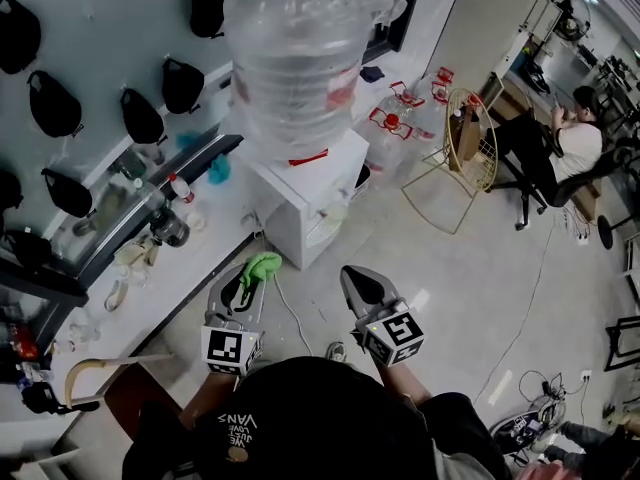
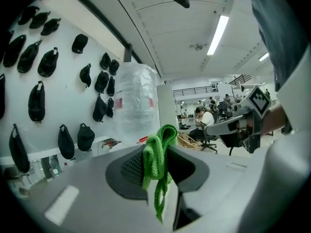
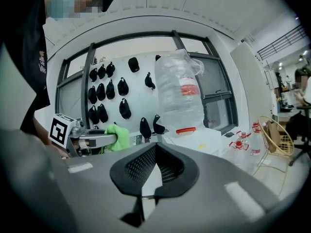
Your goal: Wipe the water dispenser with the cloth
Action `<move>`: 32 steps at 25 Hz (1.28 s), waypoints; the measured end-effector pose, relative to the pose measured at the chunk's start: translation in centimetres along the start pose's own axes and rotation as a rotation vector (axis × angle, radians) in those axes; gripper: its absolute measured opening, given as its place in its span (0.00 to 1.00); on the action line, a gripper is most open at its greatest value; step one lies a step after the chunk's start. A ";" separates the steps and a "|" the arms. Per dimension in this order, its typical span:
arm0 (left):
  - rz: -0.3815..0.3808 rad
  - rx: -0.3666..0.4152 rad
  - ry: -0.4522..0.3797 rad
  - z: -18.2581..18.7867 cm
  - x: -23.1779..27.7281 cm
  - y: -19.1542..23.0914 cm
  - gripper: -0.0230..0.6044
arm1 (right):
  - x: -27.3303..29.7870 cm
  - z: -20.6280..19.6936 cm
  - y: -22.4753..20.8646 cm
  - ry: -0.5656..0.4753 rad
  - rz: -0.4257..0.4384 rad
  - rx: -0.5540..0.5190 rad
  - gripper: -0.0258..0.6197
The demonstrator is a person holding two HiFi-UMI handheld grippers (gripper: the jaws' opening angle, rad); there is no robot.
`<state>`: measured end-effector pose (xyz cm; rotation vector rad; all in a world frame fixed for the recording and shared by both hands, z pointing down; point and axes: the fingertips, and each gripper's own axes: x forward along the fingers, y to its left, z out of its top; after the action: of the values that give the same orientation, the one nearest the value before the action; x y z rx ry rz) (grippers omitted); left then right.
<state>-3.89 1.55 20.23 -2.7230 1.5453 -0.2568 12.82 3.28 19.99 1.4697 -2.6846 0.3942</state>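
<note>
Gripping a green cloth [image 2: 156, 161] between its clenched jaws, the left gripper [image 1: 250, 278] is held low, tips aimed forward and angled a little toward the right gripper [image 1: 352, 274]. The cloth bunches at the jaw tips, with a loop standing above them and a strand hanging into the gap below. The right gripper sits just beside the left at about the same height, also pointing ahead, its jaws closed tip to tip with nothing between them. Each one's marker cube [image 1: 232, 350] faces up at the rear end. The water dispenser [image 1: 312, 196], a white cabinet, stands ahead of both sets of tips and apart from them, with a large clear bottle [image 1: 300, 58] upside down on top. Black caps [image 1: 140, 116] hang on the wall [image 1: 90, 38] to the left of the left gripper, and a seated person [image 1: 575, 143] is well off to the right of the right gripper.
</note>
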 end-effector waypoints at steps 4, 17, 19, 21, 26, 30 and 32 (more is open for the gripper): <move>0.003 -0.001 -0.019 0.8 -0.1 -0.2 0.20 | 0.0 0.6 0.3 -0.004 0.003 -0.015 0.05; 0.019 -0.002 -0.046 2.4 -0.7 0.5 0.20 | 0.4 2.0 -0.1 -0.028 -0.036 -0.052 0.05; 0.020 -0.001 -0.045 2.3 -0.7 0.5 0.20 | 0.4 1.9 -0.1 -0.027 -0.036 -0.054 0.05; 0.020 -0.002 -0.043 2.3 -0.6 0.4 0.20 | 0.4 1.9 -0.1 -0.027 -0.036 -0.056 0.05; 0.021 -0.005 -0.041 2.2 -0.1 0.1 0.20 | 0.3 1.9 -0.7 -0.026 -0.042 -0.059 0.05; 0.021 -0.004 -0.038 2.1 -0.2 -0.3 0.20 | -0.1 2.0 -1.0 -0.027 -0.045 -0.059 0.05; 0.021 -0.005 -0.039 2.0 -0.4 -0.5 0.20 | -0.2 1.9 -1.1 -0.026 -0.046 -0.061 0.05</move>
<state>-3.38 1.92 18.23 -2.6971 1.5663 -0.1992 13.97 2.43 18.30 1.5271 -2.6511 0.2899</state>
